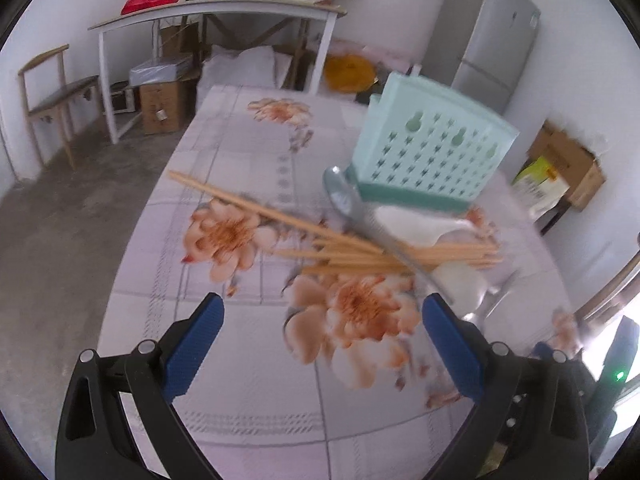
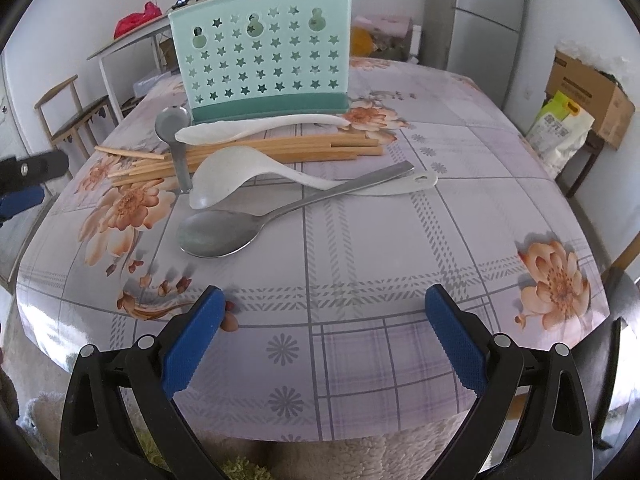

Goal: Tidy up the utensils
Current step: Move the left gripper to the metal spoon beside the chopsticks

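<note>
A mint-green perforated utensil holder (image 2: 264, 56) (image 1: 432, 148) stands upright on the flowered tablecloth (image 2: 400, 264). In front of it lies a pile of wooden chopsticks (image 2: 256, 154) (image 1: 360, 252). A small metal spoon (image 2: 174, 136) (image 1: 348, 200) crosses the chopsticks. Two white plastic spoons (image 2: 256, 176) and a large metal spoon (image 2: 218, 234) lie nearer. My right gripper (image 2: 320, 304) is open over the table's near edge, apart from the utensils. My left gripper (image 1: 320, 312) is open just short of the chopsticks, holding nothing. Its tip also shows in the right wrist view at the left edge (image 2: 28, 176).
A wooden chair (image 1: 52, 96) and a white side table (image 1: 216, 12) loaded with clutter stand beyond the far-left side. A grey fridge (image 1: 488, 32) and cardboard boxes (image 2: 588, 96) stand to the right. A fluffy cushion (image 2: 360, 456) lies below the table's near edge.
</note>
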Available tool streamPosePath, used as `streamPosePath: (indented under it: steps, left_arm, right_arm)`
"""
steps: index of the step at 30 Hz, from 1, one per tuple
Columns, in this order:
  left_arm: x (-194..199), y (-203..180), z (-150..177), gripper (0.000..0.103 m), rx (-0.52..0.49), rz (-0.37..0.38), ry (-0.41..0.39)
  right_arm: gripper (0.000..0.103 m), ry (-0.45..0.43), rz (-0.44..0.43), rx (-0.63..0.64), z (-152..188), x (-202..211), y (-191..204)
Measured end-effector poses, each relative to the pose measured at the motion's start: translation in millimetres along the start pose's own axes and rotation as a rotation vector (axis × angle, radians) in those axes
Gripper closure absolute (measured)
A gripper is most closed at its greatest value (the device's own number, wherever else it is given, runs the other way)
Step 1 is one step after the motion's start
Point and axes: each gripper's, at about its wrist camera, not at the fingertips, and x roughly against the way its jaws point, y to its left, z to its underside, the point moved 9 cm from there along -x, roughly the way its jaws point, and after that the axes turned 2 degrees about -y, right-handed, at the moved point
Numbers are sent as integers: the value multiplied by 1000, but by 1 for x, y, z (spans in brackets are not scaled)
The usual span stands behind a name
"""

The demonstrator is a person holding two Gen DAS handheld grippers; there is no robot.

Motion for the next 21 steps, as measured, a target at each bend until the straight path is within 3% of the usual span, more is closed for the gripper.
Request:
streamPosePath:
  steps: [4,8,11,14,18,21]
  left_arm:
    - [-6,-3,-13,6,4,35,-10]
    - [-4,3,-40,6,-21,39,-74]
    - [-14,14,-58,8,28,63,-77]
    - [-32,21,-70,23,75,105,-38]
    - [-68,22,-77,46,148,188,74]
    - [-91,15,-80,55,133,211,136]
  right_arm:
    - [8,22,-18,0,-5,2,0]
    - [8,-79,-95,0,-19,23,8]
    - [8,-125,-145,40,-25,30,20]
    - [8,-131,-190,85,-26,29,35]
    - [8,-122,-224,129,-24,23,47]
    - [8,-114,-250,134,-23,20,50]
